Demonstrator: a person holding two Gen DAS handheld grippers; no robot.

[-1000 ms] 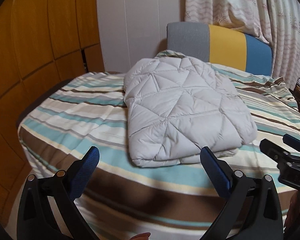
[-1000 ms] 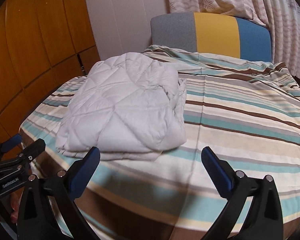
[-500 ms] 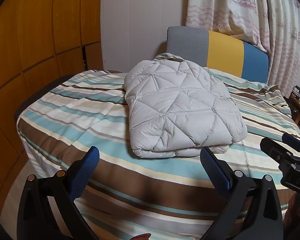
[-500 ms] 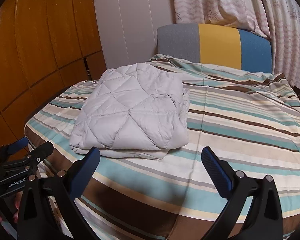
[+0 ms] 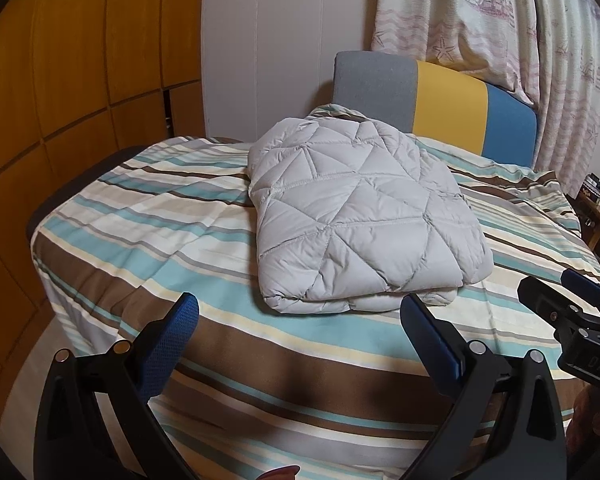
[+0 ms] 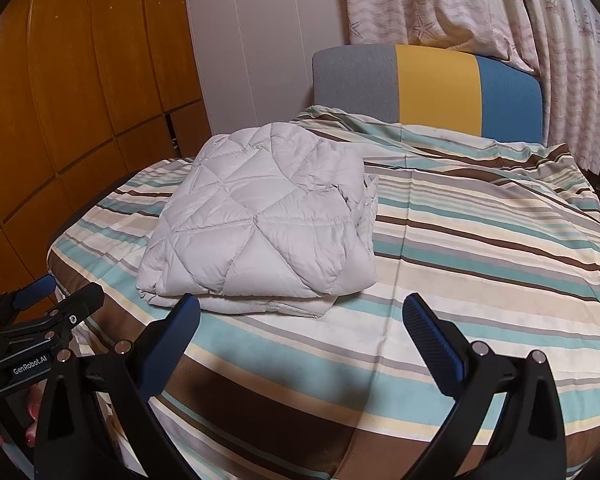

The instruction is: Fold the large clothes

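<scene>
Jacket lies folded beyond both open tools.

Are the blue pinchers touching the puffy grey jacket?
Apart. In the left wrist view, striped bedcover shows between the open left gripper and the jacket.

Bed with brown/teal/cream striped cover, headboard in grey, yellow, blue blocks. Orange wood panelling on left, white panelled wall behind, ship-and-starfish print curtains right. Dim indoor light.
</scene>
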